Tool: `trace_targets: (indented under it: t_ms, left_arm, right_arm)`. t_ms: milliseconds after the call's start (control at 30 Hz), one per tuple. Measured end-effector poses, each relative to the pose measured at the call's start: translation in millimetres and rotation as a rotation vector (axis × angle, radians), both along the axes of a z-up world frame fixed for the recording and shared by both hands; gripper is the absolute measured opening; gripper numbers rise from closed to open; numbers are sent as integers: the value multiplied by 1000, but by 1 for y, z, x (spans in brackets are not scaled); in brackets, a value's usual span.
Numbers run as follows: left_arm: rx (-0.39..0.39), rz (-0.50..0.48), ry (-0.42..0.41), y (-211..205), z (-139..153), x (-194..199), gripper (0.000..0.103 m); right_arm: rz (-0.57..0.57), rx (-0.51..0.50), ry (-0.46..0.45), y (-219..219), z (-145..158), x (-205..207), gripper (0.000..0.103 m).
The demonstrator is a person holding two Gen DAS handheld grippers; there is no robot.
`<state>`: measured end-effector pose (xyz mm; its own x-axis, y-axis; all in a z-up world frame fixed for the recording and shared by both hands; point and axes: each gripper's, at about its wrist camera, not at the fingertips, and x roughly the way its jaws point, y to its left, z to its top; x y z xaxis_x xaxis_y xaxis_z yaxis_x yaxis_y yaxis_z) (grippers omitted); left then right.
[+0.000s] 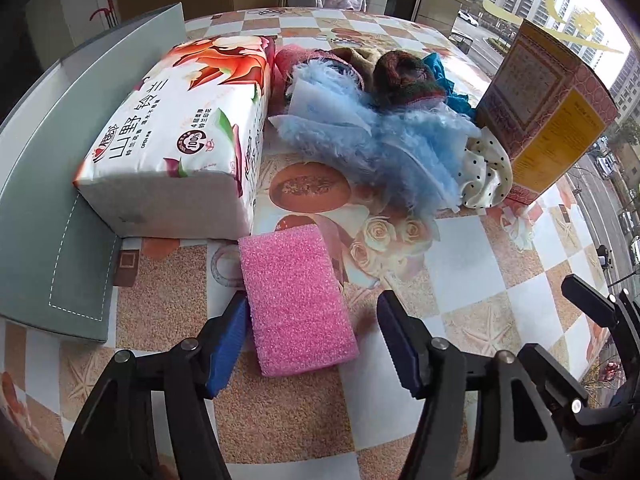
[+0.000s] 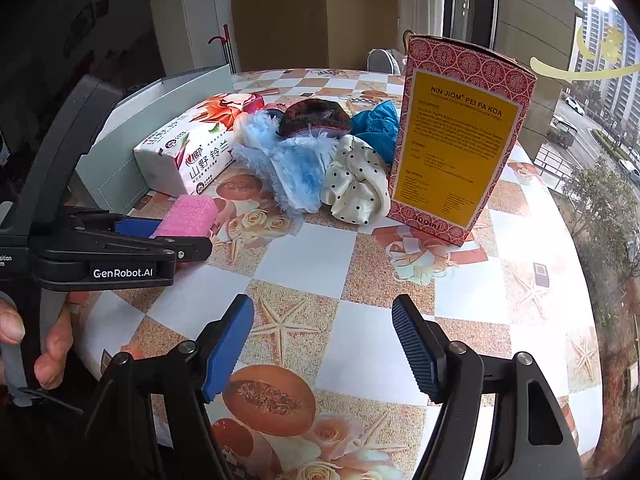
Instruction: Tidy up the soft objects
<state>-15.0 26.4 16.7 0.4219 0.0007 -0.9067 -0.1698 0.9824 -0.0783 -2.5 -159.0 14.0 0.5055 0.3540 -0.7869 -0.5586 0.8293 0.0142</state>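
Note:
A pink sponge point(image 1: 296, 300) lies flat on the patterned tablecloth between the fingers of my left gripper point(image 1: 312, 304). The left pad point(image 1: 228, 340) is at the sponge's edge and the right pad point(image 1: 400, 344) stands clear of it, so the gripper is open. In the right wrist view the same sponge point(image 2: 188, 212) shows just beyond my left gripper point(image 2: 172, 236). Behind it lie a tissue pack point(image 1: 172, 140), a fluffy light-blue cloth point(image 1: 380, 136), a cream polka-dot cloth point(image 1: 488, 172), a dark knitted piece point(image 1: 404, 76) and a teal cloth point(image 2: 376, 124). My right gripper point(image 2: 322, 308) hangs open over bare tablecloth.
A grey-green open box point(image 1: 60, 200) stands at the left behind the tissue pack. A tall pink and yellow carton point(image 2: 456, 140) stands upright at the right of the cloth pile. A person's hand point(image 2: 24, 340) holds the left gripper. The table's right edge faces a window.

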Motion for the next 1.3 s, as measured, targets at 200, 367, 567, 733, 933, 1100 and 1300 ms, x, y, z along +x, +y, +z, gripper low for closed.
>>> trace_targets:
  t_ms: [200,367,567,733,933,1100,1300]
  left_arm:
    - [64,46,-19,8,-2,-4,48]
    - [72,65,-48,14,-5,-18,48]
    - [68,66,-47,18,-4,-23,49]
    - [67,59,-46,20,-4,-26,49]
    - [69,50,-37,22,-2,-27,49]
    - [72,37,-29,20,0,-29,48]
    - [68,-56,-24,-9,1,-16,48]
  right_arm:
    - [18,7,-19,8,11,13,73]
    - [121,23,-8,47,24,39,73]
    - [199,-103,-45,109,12,77,73]
    - [217,-222,-58,150,-16,107,73]
    - [253,-198,36,137,-10,94,33]
    - [178,-89,7,70,30,38,33]
    - [-56,-154,143,9,4,35,46]
